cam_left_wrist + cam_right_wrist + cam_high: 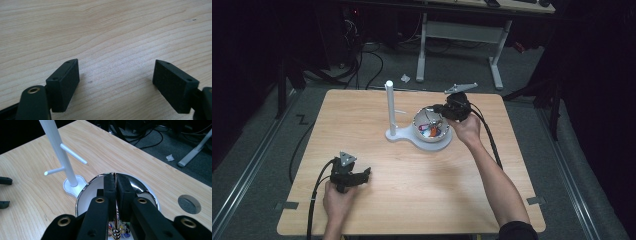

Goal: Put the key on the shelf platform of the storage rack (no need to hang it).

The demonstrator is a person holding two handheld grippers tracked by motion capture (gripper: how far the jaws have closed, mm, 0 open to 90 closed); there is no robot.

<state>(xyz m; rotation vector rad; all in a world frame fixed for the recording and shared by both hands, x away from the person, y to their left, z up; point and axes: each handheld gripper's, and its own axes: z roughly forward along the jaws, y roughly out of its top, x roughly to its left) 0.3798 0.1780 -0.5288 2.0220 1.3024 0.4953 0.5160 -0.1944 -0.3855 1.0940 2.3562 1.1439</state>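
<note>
A white stand (389, 107) with side pegs rises from a white base next to a shiny bowl (418, 120) that holds small colourful trinkets (431, 129). My right gripper (435, 108) hangs over the bowl's far rim. In the right gripper view its jaws (116, 176) are pressed together above the bowl (140, 185), and a thin metal trinket (115, 231) shows in the seam below them. The stand (58, 147) is just left of it. My left gripper (366, 172) rests near the table's front left, open over bare wood (116, 72).
A round grommet hole (189, 204) sits in the tabletop right of the bowl. Beyond the far table edge are desk legs (421, 50), cables and a crumpled scrap (405, 78) on the floor. Bare wood lies between the two grippers.
</note>
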